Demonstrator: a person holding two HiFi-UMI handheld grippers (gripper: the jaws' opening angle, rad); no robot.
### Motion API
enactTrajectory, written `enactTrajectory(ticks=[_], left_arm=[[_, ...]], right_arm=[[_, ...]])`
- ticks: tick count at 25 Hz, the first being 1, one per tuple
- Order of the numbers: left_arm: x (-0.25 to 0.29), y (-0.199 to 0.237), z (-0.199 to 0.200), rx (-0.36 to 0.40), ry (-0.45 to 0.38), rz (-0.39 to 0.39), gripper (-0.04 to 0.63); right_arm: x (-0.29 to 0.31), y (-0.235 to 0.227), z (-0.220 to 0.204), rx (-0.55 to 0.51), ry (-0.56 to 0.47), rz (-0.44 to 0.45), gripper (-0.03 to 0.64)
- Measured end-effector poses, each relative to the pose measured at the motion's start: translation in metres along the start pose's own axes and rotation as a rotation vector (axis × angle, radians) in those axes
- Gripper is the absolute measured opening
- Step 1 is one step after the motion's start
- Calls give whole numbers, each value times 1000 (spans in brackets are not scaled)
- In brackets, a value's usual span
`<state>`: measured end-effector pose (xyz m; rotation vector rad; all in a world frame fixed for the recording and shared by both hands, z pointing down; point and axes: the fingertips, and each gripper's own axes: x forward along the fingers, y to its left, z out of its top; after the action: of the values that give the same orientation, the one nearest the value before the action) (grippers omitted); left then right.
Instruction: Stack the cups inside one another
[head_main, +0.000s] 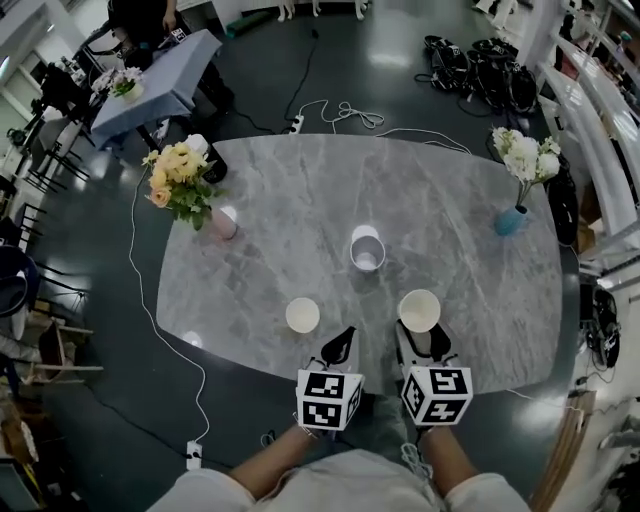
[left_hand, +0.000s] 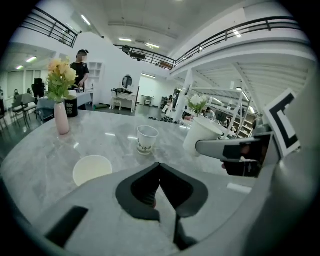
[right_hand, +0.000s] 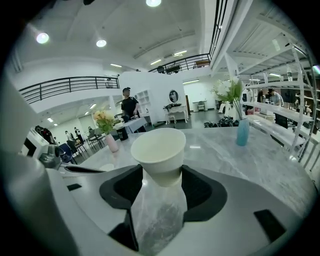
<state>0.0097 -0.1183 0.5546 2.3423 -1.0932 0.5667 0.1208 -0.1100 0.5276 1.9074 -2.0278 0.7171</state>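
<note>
Three white paper cups are in view. One cup (head_main: 419, 310) (right_hand: 158, 152) is held upright above the table's near edge, my right gripper (head_main: 420, 338) shut on its lower part. A second cup (head_main: 302, 315) (left_hand: 92, 169) stands on the grey marble table (head_main: 300, 200), just ahead and left of my left gripper (head_main: 340, 346), whose jaws are shut with nothing between them. The third cup (head_main: 367, 248) (left_hand: 146, 139), printed with a small pattern, stands near the table's middle. In the left gripper view the held cup (left_hand: 201, 136) shows at right.
A pink vase with yellow flowers (head_main: 180, 185) stands at the table's left, a blue vase with white flowers (head_main: 522, 170) at the far right. Cables (head_main: 340, 112) lie on the dark floor beyond the table. A second table (head_main: 150, 85) stands at the far left.
</note>
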Motion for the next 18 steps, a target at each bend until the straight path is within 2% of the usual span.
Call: enactTrajectory(ticks=[4,8,18], left_arm=[[-21,17,18,-24,-20,34,-3],[-32,36,38,-40,-73,78,-3],[-43,67,73,-71,-156,161,-3]], right_arm=[[3,25,21,5,2,33,219],[15,44,47,-22,-33,74,219],[37,62,81,-69,-60,128,219]])
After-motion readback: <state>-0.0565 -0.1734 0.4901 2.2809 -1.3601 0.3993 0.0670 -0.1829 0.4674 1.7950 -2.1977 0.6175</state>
